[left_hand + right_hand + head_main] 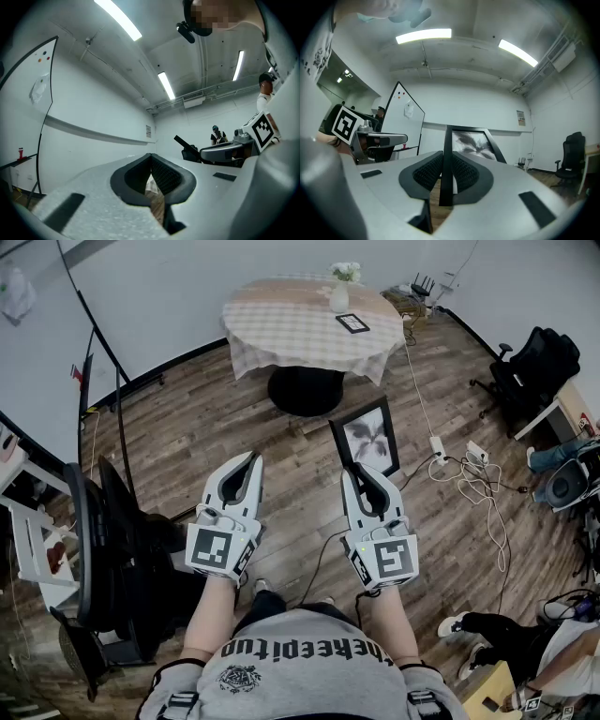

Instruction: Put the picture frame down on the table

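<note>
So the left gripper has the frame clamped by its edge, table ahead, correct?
No: the right gripper has the frame clamped by its edge, as the right gripper view shows; the left gripper holds nothing. The table is ahead.

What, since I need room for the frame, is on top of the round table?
A checked tablecloth covers it, hiding the tabletop itself. On the cloth stand a white vase of flowers and, beside it, a small dark frame lying flat.
</note>
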Motion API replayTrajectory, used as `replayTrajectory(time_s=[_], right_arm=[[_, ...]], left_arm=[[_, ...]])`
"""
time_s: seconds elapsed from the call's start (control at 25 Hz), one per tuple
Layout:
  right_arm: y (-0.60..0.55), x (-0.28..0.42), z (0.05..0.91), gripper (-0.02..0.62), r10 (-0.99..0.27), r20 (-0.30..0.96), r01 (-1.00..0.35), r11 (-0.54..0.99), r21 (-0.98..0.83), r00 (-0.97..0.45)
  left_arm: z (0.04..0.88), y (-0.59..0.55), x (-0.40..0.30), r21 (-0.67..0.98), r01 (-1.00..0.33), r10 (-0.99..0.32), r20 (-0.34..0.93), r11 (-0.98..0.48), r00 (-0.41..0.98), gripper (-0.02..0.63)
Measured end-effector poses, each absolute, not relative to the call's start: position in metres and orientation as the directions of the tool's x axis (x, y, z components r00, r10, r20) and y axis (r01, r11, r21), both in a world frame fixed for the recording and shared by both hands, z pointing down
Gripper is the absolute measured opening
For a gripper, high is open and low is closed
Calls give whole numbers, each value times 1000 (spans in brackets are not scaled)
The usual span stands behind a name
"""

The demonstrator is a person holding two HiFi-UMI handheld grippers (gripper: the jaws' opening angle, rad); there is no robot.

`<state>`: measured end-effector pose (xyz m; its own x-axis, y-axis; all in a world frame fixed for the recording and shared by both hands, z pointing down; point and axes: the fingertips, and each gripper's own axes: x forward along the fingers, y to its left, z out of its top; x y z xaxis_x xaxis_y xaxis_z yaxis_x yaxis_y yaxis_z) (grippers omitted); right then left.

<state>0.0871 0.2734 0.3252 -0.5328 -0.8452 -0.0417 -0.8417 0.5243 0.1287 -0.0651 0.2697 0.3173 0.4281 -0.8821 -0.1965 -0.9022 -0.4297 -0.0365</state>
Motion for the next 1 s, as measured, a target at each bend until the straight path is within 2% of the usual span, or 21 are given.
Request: replayTrajectory(time_s=[1.0], right_arm=[[279, 131, 327, 66, -847, -55, -845, 520, 124, -529]], left_arm=[[315, 273, -22, -52, -903, -883, -196, -426, 428, 15]])
